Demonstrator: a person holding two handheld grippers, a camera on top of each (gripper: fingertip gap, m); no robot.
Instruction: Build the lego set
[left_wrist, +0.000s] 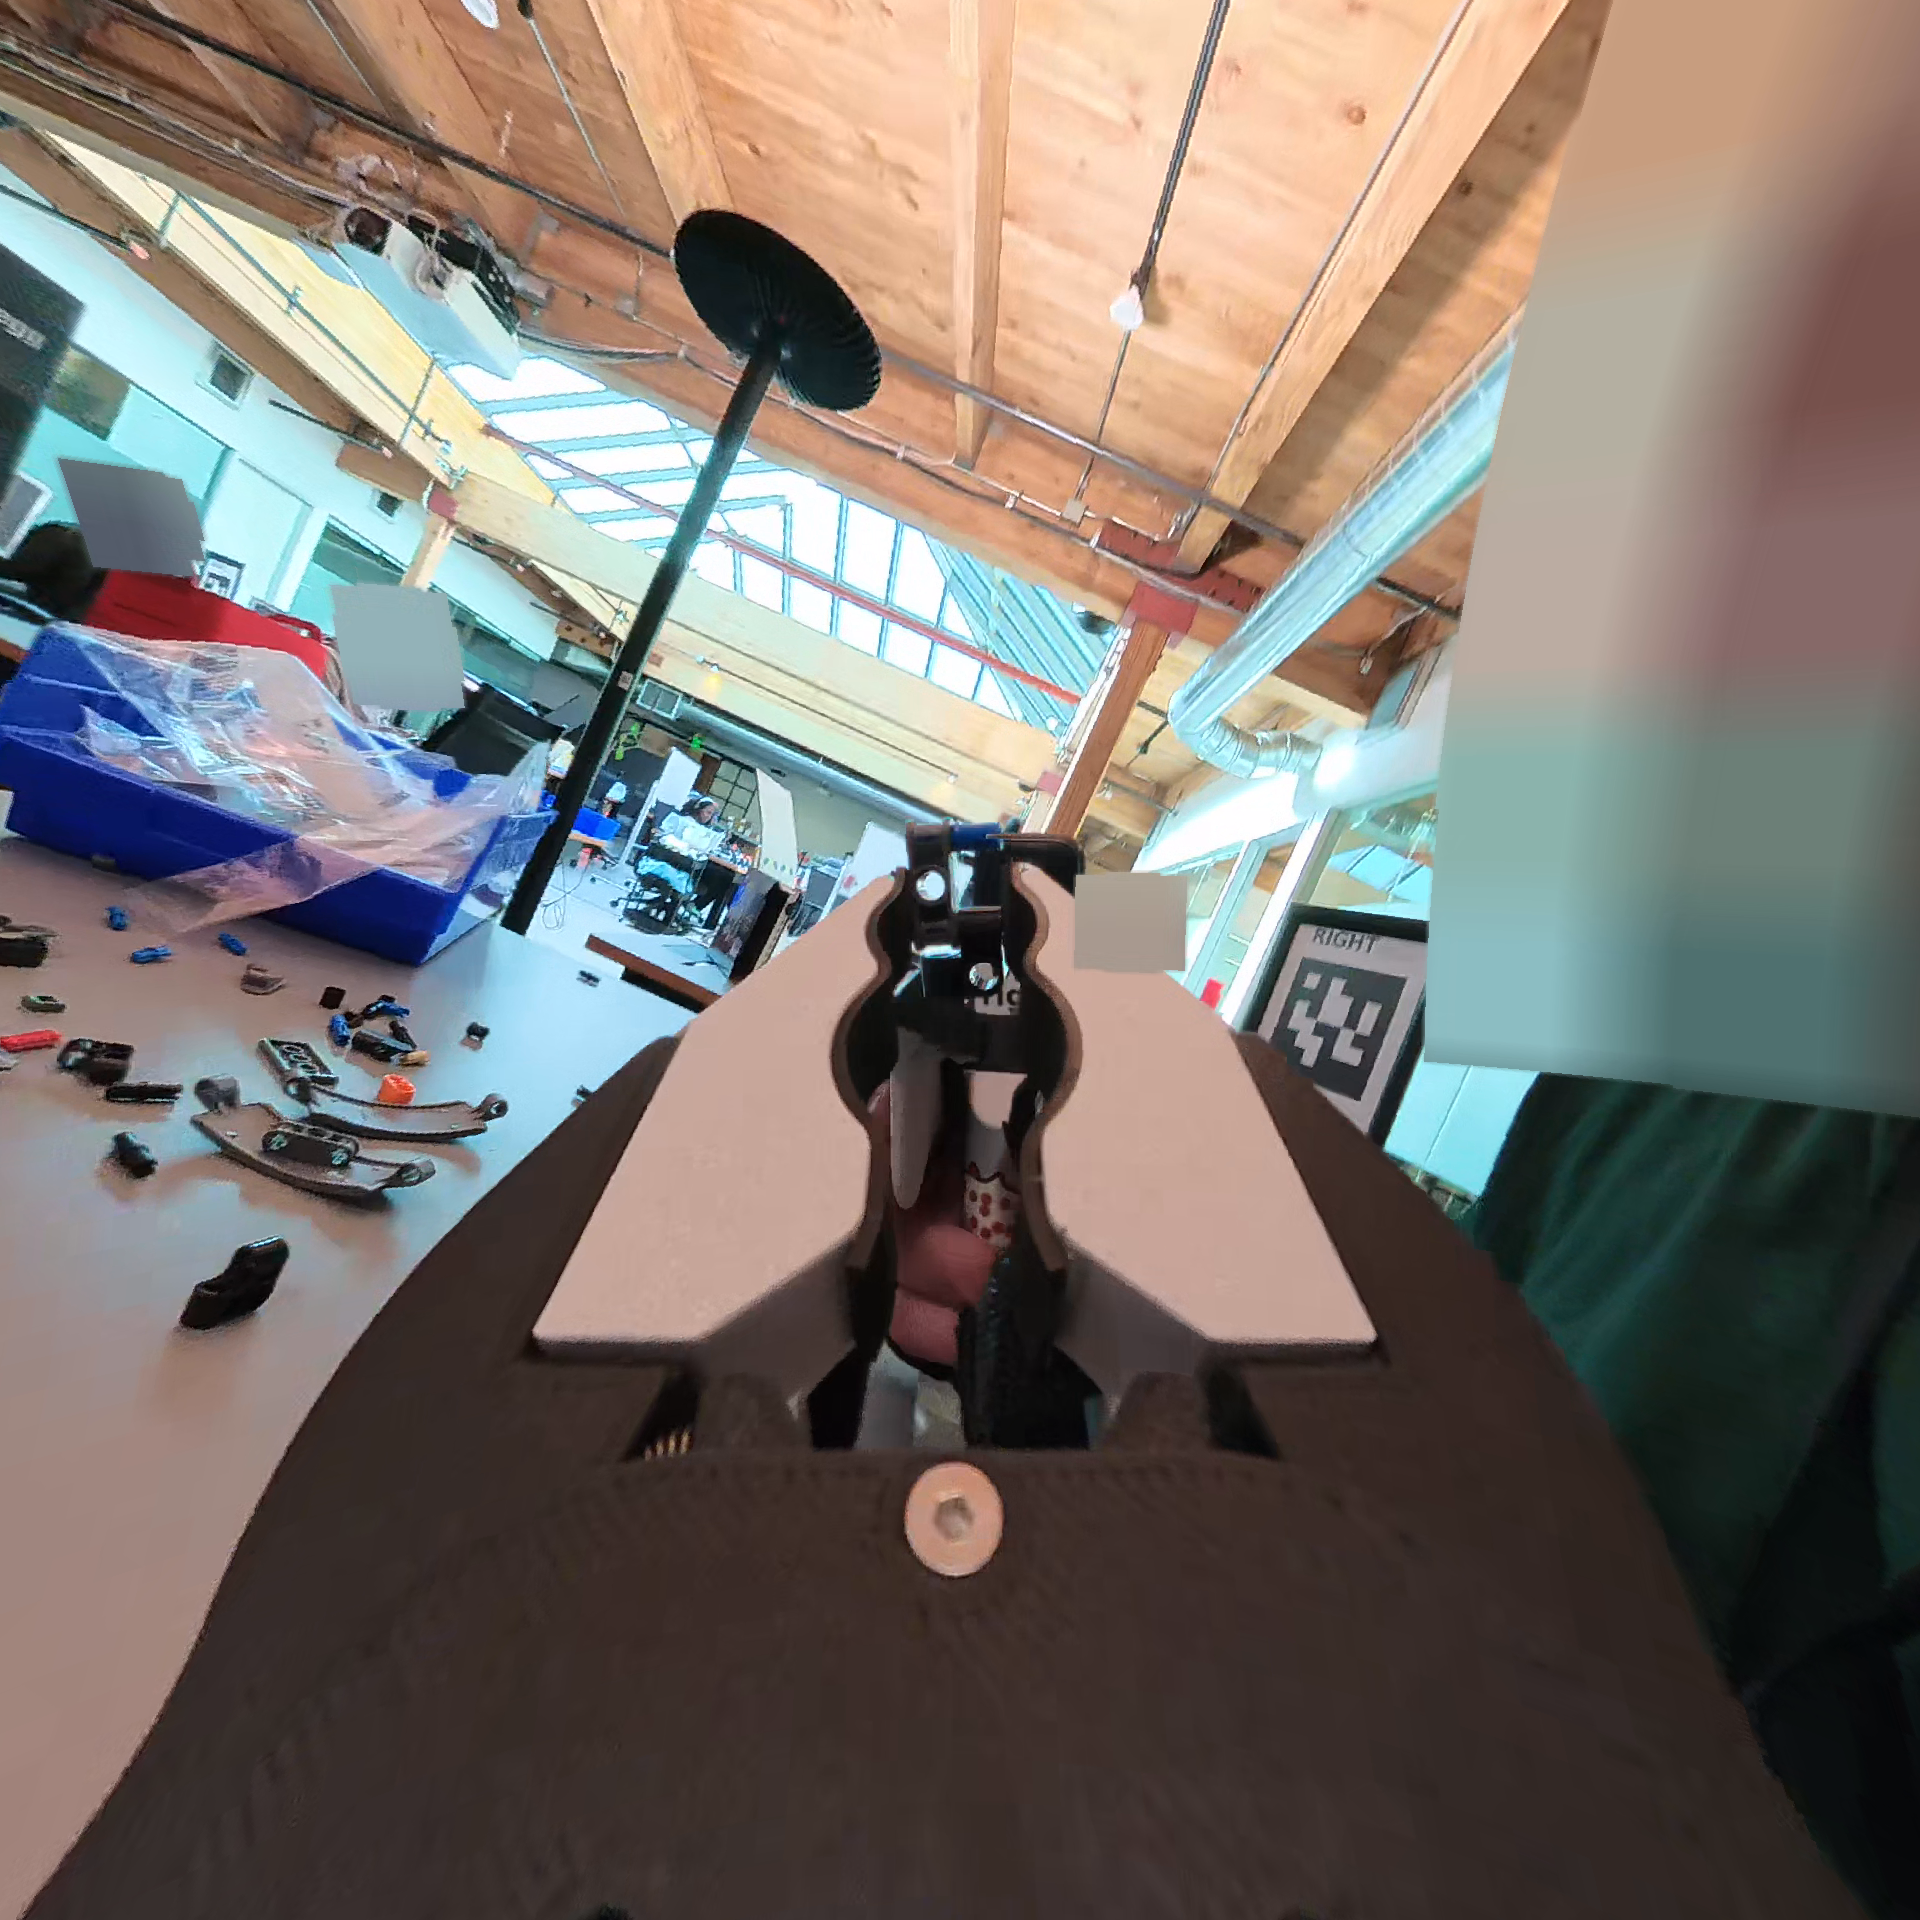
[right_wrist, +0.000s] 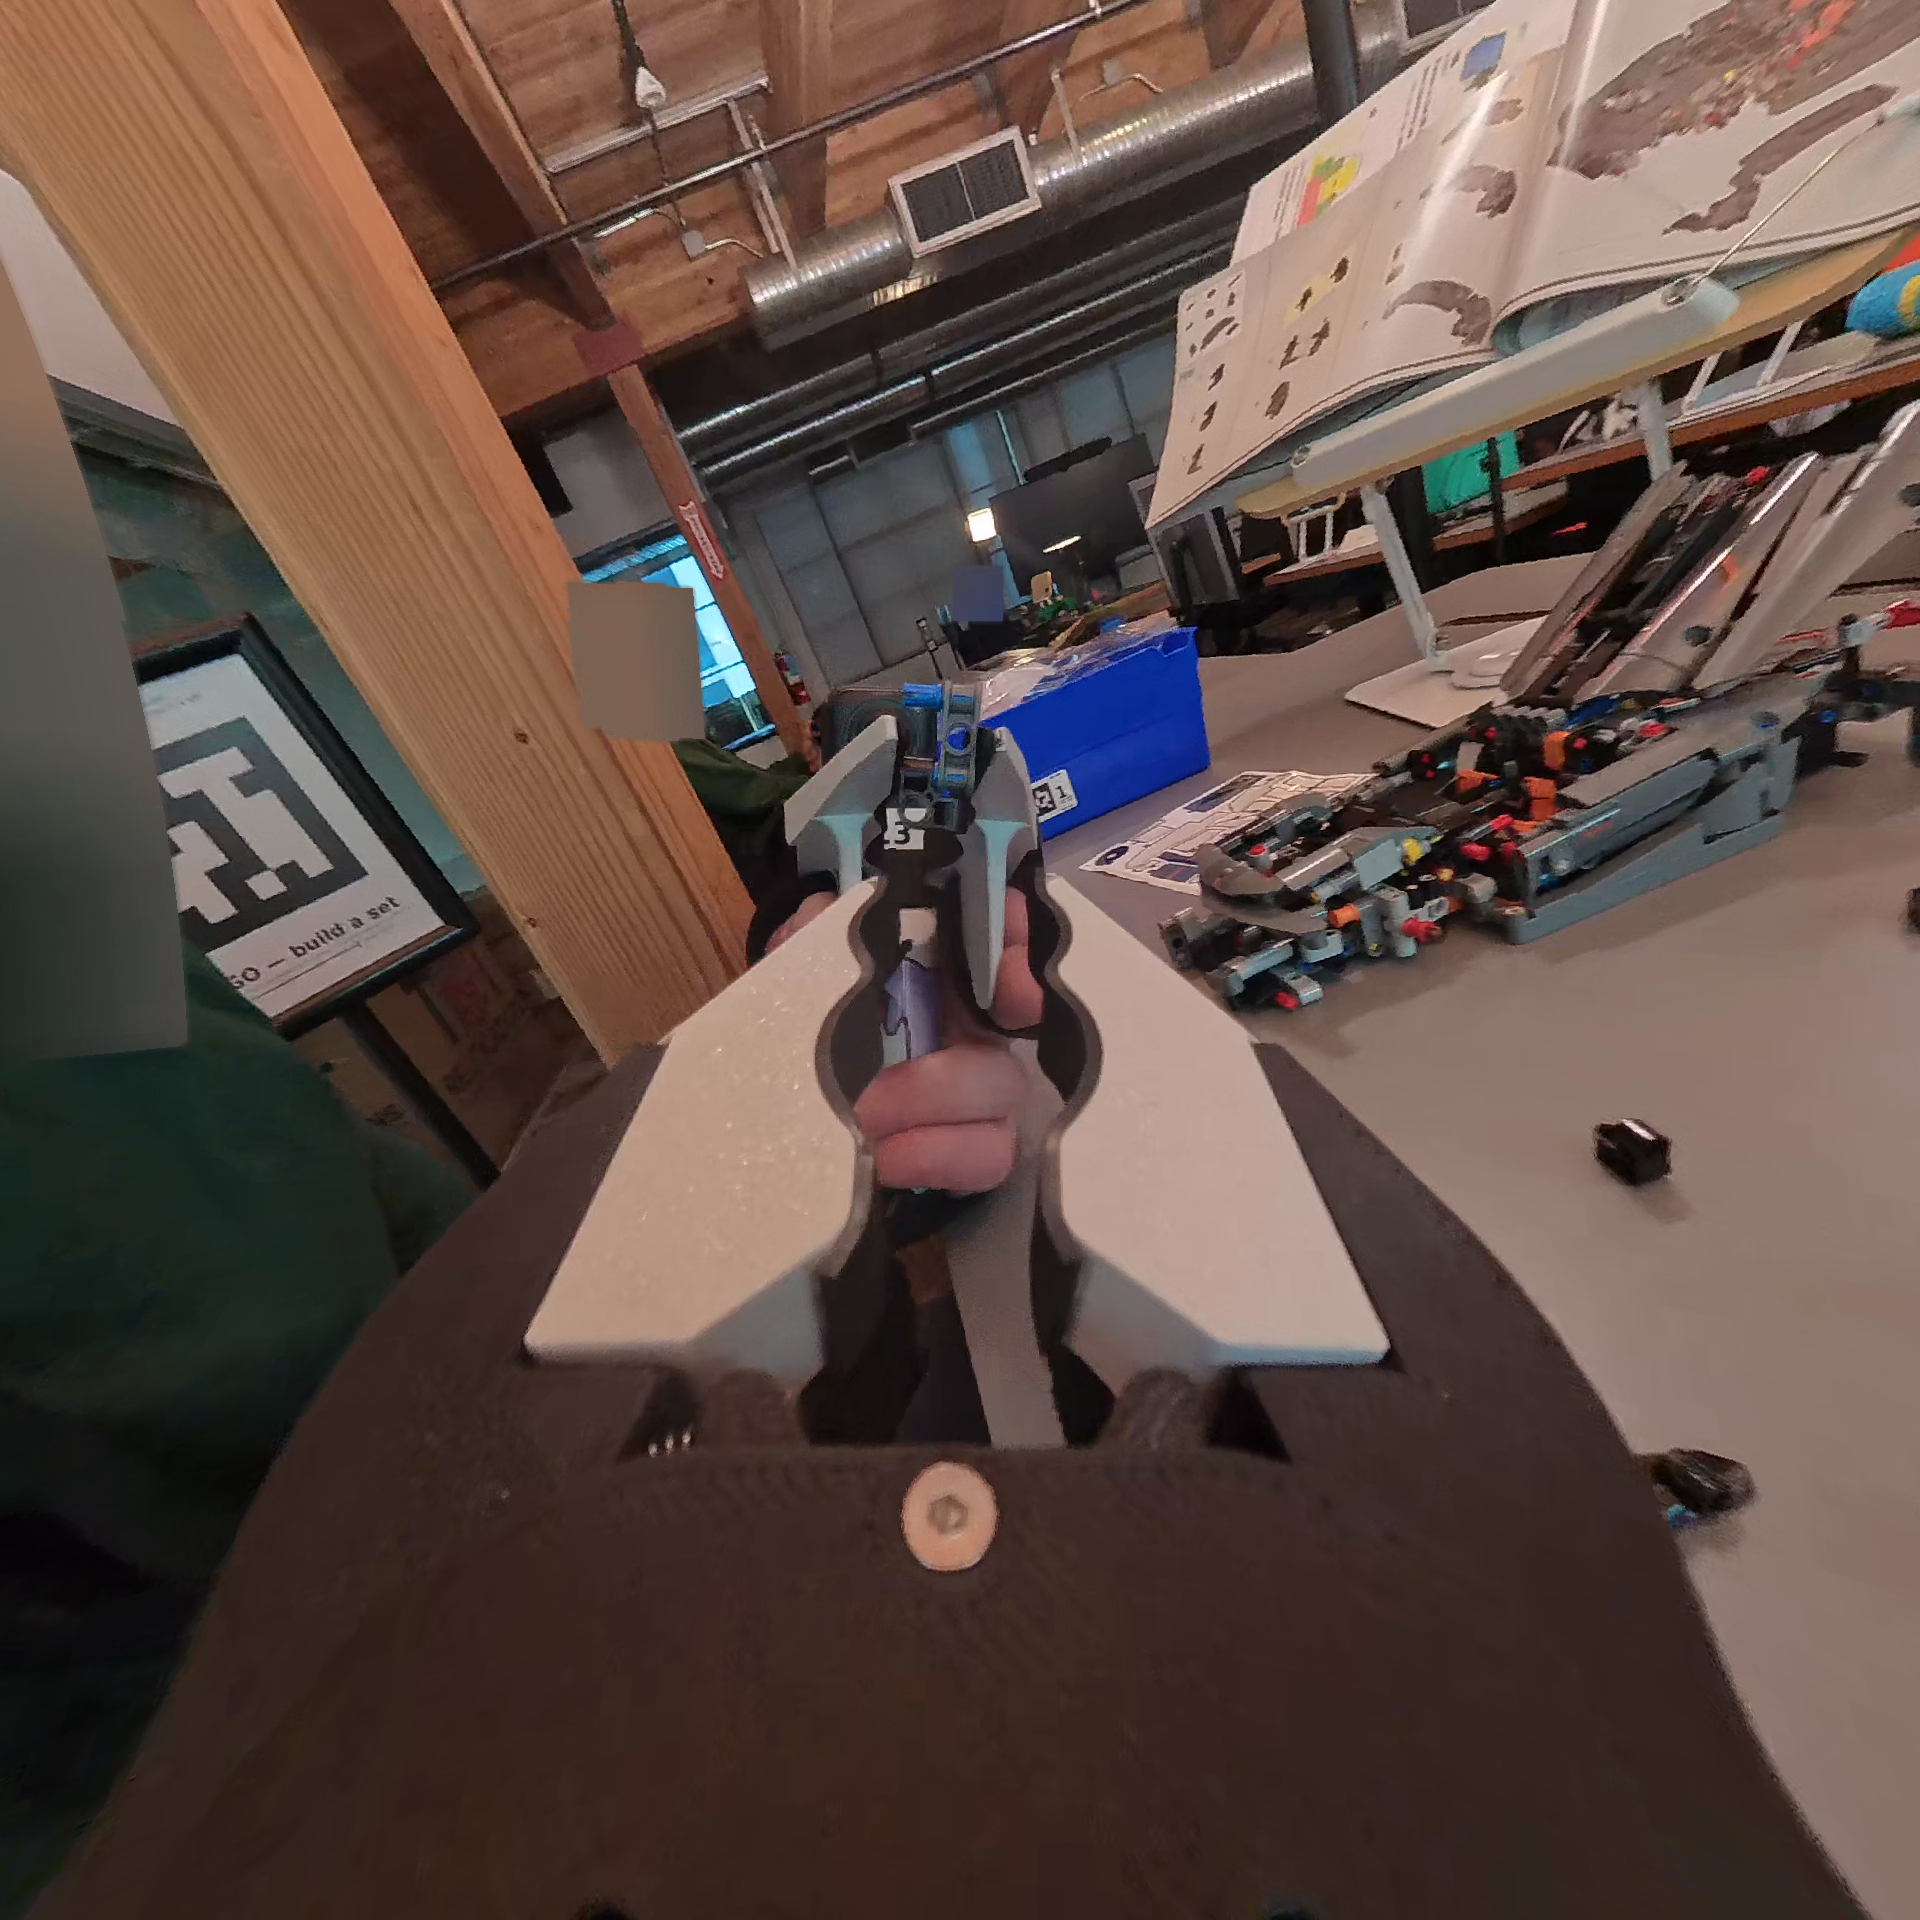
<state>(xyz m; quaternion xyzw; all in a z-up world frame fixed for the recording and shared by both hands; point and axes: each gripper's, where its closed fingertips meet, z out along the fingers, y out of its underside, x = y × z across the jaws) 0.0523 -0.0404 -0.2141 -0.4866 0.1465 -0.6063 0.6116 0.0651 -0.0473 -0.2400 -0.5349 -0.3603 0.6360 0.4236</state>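
My left gripper (left_wrist: 961, 883) is shut on a small black lego assembly (left_wrist: 961, 920) with a blue pin on top, held up in the air. The right wrist view shows the same assembly (right_wrist: 940, 748) between the left gripper's grey fingers (right_wrist: 992, 821). My right gripper (right_wrist: 966, 894) points at the left gripper from close by, just below the assembly. Its jaws stand a narrow gap apart with nothing seen between them. A large grey and black lego model (right_wrist: 1507, 831) lies on the table at the right.
Loose lego parts (left_wrist: 312, 1132) lie on the grey table (left_wrist: 156, 1403) at left, in front of a blue bin (left_wrist: 239, 831) with clear plastic bags. An open instruction book (right_wrist: 1507, 208) rests on a stand. A wooden post (right_wrist: 364, 520) and a framed sign (right_wrist: 270, 831) stand close. My left and right fingertips are right by each other.
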